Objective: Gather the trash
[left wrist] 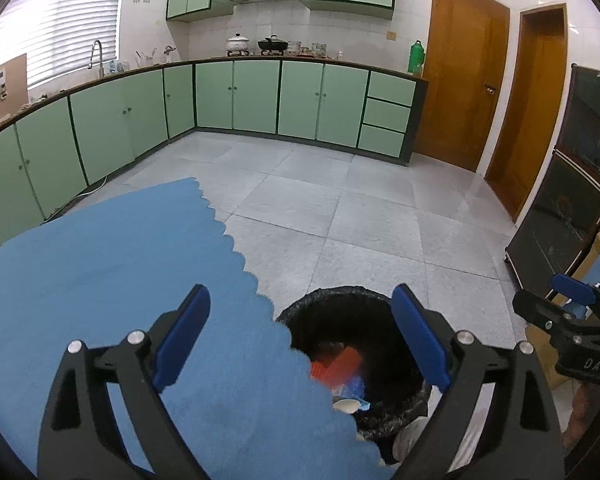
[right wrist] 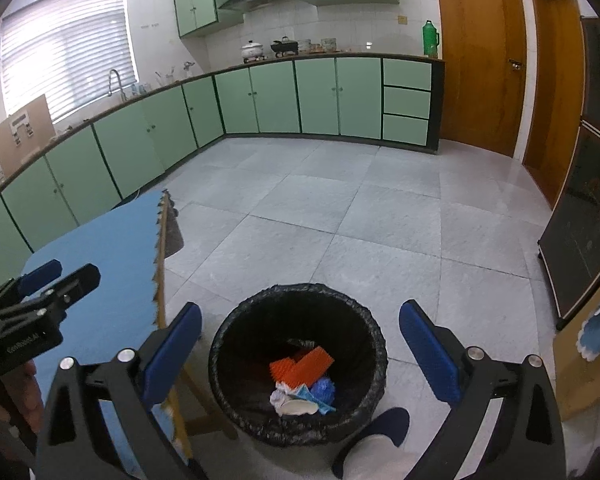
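Note:
A black-lined trash bin (right wrist: 228,344) stands on the floor beside the blue-covered table (right wrist: 108,264). Inside lie an orange wrapper (right wrist: 304,368), a blue crumpled piece (right wrist: 324,390) and white scraps (right wrist: 296,406). My right gripper (right wrist: 300,344) is open and empty, held above the bin's mouth. My left gripper (left wrist: 300,336) is open and empty, over the table edge (left wrist: 228,236) and the bin (left wrist: 340,300), where the orange wrapper (left wrist: 336,366) shows. The right gripper (left wrist: 572,308) appears at the right of the left wrist view; the left gripper (right wrist: 48,280) appears at the left of the right wrist view.
Green kitchen cabinets (right wrist: 260,100) run along the back and left walls. Wooden doors (right wrist: 480,60) stand at the right, with a dark cabinet (right wrist: 580,240) beside them. Grey tiled floor (right wrist: 360,208) stretches ahead. The person's foot (right wrist: 380,432) is next to the bin.

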Available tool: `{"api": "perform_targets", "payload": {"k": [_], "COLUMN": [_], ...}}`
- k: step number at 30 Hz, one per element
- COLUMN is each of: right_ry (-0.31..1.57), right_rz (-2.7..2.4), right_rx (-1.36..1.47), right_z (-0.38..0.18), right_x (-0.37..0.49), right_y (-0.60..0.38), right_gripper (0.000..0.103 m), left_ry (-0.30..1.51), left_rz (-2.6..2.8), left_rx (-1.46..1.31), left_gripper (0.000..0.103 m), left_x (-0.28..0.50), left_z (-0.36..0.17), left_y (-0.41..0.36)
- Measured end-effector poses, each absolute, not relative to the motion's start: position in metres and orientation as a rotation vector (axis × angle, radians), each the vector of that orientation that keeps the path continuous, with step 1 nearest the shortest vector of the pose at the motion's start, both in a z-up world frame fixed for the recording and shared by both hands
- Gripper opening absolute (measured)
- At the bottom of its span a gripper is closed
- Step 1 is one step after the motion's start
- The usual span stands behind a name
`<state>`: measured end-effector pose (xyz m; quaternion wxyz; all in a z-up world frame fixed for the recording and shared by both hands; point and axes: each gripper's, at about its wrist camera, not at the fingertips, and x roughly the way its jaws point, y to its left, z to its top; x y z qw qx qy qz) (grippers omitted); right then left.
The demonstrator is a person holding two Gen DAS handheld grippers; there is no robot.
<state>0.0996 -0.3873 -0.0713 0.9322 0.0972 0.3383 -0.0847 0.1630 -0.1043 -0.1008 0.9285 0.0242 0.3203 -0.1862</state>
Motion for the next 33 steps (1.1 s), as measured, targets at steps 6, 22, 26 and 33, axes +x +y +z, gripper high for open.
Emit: {"api": "perform_targets", "payload": {"k": [6, 22, 26, 33], "right_ry": [0.670, 0.570, 0.556, 0.530], "right_rz": [-0.162, -0.087, -0.074, -0.063], "right_rx": [0.161, 0.143, 0.132, 0.139], "right_z": [-0.049, -0.006, -0.001, 0.003], "right_x": [0.066, 0.002, -0.003, -0.007], "right_y": [-0.373, -0.351, -0.343, -0.339], "right_gripper": [0.097, 0.097, 0.097, 0.097], "left_ry": [0.642, 0.555, 0.540, 0.512], "left_rz": [-0.361, -0.317, -0.301, -0.294], "left_rx": [0.067, 0.078, 0.065, 0.068], "left_gripper": [0.091, 0.091, 0.091, 0.091], "left_x": [0.127, 0.049, 0.040, 0.030], "left_z": [-0.087, -0.043, -0.037, -0.030], "left_y": [-0.098, -0.072, -0.067, -0.063]}}
